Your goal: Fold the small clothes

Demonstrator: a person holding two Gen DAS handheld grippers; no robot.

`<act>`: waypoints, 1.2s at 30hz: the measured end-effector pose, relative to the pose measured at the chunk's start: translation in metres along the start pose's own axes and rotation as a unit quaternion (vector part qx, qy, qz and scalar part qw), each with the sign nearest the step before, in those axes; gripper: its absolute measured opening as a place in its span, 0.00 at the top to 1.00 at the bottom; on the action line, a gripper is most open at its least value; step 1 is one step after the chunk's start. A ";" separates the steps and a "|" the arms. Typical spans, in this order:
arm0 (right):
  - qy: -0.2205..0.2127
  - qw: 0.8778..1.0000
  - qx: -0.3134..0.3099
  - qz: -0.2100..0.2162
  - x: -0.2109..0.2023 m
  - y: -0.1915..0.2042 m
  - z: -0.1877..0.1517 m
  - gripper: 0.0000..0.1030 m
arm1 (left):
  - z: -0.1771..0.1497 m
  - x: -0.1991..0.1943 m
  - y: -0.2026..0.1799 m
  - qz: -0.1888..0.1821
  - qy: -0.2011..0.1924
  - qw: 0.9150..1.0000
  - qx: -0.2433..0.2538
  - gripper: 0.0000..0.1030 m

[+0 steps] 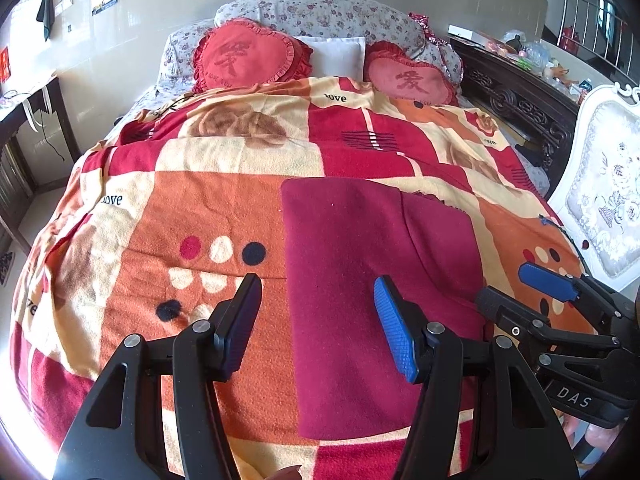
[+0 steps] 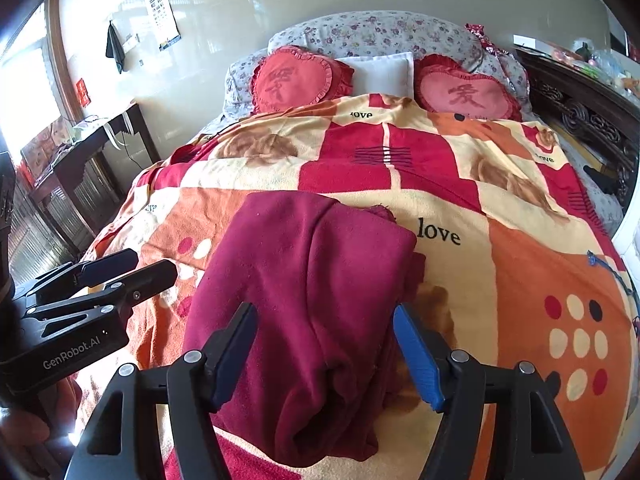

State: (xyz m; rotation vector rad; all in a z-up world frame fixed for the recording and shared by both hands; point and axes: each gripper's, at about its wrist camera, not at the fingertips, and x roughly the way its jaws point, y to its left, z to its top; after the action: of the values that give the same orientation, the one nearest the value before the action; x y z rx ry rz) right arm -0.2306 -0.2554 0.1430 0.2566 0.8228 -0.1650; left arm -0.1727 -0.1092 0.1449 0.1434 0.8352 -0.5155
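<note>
As both views show it lying flat with neat edges, I judge the maroon garment [image 1: 372, 280] to be folded already, at least once lengthwise: in the right wrist view a fold ridge runs down its middle and layered edges show at its right side. It rests on the patterned blanket [image 1: 192, 208] of the bed, near the foot end, directly ahead of both cameras. My left tongs [image 1: 316, 328] stand apart with nothing between the pads, hovering above the cloth's near left portion. My right tongs [image 2: 326, 350] are likewise apart and empty over the near end of the garment; I see no fabric pinched in either. What is left, by my reading: perhaps one more crosswise fold to make a compact packet, or simply setting it aside; I see no other small clothes waiting on the bed, so I cannot tell whether more pieces follow. Surroundings: two red heart cushions [image 1: 252, 54] and a white pillow [image 1: 340, 54] at the head, well apart from the work; a white upholstered chair [image 1: 604, 200] beside the bed on the right; a dark tabletop [image 2: 80, 144] by the wall at left. Nothing obstructs the cloth; the soft blanket may drag with it.
</note>
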 end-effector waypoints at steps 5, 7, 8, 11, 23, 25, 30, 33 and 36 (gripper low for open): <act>0.001 1.000 0.002 -0.001 0.001 0.001 0.000 0.34 | 0.000 -0.001 0.000 -0.001 0.002 1.000 0.000 0.43; 0.001 1.000 0.003 -0.001 0.002 0.002 0.001 0.34 | -0.001 -0.001 0.000 -0.001 0.004 1.000 0.001 0.43; 0.002 1.000 0.002 -0.001 0.002 0.002 0.001 0.34 | -0.001 -0.001 0.001 -0.001 0.004 1.000 0.000 0.43; 0.005 1.000 0.003 0.000 0.003 0.002 0.000 0.34 | -0.001 -0.001 0.001 -0.001 0.005 1.000 -0.002 0.43; 0.016 1.000 0.003 0.001 0.011 0.004 -0.001 0.34 | -0.001 0.006 0.003 -0.003 0.013 1.000 -0.003 0.43; 0.017 1.000 0.004 0.001 0.012 0.004 -0.001 0.34 | -0.001 0.007 0.003 -0.003 0.013 1.000 -0.002 0.43; 0.020 1.000 0.009 0.003 0.014 0.003 -0.002 0.34 | -0.001 0.007 0.001 -0.002 0.013 1.000 0.001 0.43; 0.022 1.000 0.011 0.004 0.016 0.003 -0.002 0.34 | -0.001 0.009 0.001 -0.001 0.014 1.000 0.003 0.43; 0.022 1.000 0.011 0.006 0.016 0.004 -0.002 0.34 | -0.001 0.009 0.001 -0.003 0.014 1.000 0.003 0.43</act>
State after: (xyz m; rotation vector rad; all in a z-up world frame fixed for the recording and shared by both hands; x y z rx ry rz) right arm -0.2202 -0.2514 0.1306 0.2859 0.8642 -0.1571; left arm -0.1683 -0.1117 0.1374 0.1542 0.8624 -0.5227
